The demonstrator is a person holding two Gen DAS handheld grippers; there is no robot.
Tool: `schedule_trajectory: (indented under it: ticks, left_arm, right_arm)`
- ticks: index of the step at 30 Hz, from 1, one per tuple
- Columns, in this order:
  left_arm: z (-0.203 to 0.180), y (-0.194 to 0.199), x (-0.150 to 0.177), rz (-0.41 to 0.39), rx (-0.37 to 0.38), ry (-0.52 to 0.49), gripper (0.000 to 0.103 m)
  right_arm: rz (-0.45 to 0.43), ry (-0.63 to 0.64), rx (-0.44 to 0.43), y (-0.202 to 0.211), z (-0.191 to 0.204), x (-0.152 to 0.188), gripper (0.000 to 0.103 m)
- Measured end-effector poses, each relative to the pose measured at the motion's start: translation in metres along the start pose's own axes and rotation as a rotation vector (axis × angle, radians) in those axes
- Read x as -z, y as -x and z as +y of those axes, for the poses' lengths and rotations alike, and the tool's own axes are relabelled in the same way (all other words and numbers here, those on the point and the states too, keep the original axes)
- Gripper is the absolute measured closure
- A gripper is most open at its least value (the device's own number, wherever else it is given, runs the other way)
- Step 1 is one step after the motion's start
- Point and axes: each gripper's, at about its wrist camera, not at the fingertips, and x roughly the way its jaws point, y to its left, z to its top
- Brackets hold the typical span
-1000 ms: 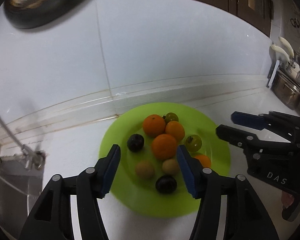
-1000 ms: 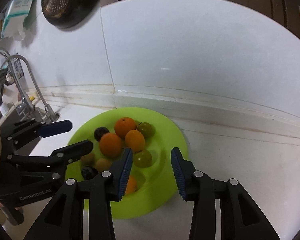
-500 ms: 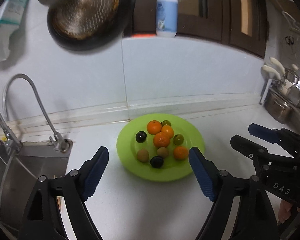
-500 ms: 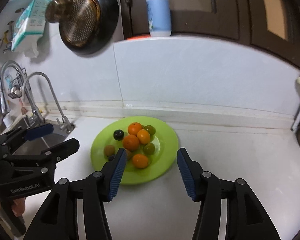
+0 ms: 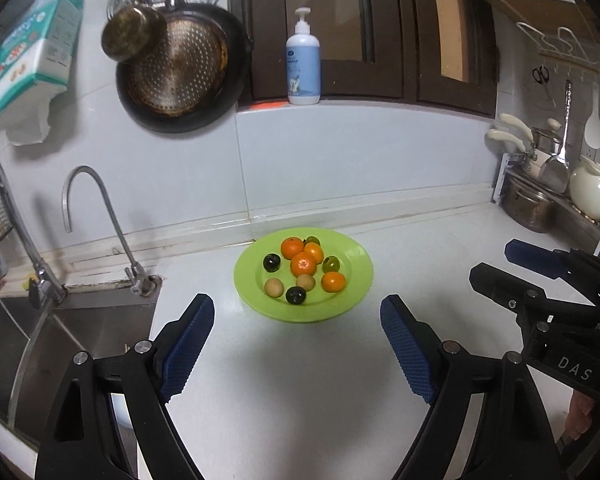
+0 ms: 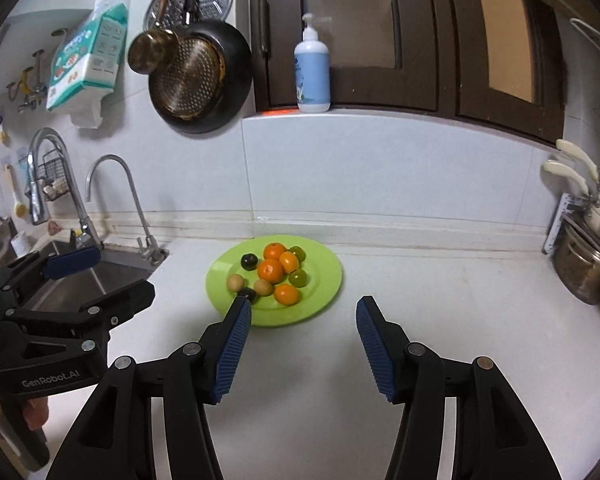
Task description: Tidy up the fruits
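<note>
While the left gripper hangs empty over bare counter, its jaws opening wide, the round lime-green plastic plate of 9 small fruits sits at 12 o'clock, well clear; a hasty reach could clip the rim. From the right wrist, the right gripper gapes moderately, empty, plate at 11 o'clock; its left finger could nudge the dark plum.
</note>
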Motion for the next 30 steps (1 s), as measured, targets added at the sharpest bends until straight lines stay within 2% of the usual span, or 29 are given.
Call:
schedule_trajectory:
  ticks: [16,30]
  left_arm:
    - [-0.041,0.093,0.039,-0.057,-0.048,0.014,0.014]
    - [-0.054,0.141,0.066,-0.073,-0.076,0.032,0.01]
  right_arm:
    - [-0.026,0.024,-0.047,0.09,-0.006,0.04,0.047]
    - [-0.043,0.027,-0.072,0.14,0.0,0.066,0.047]
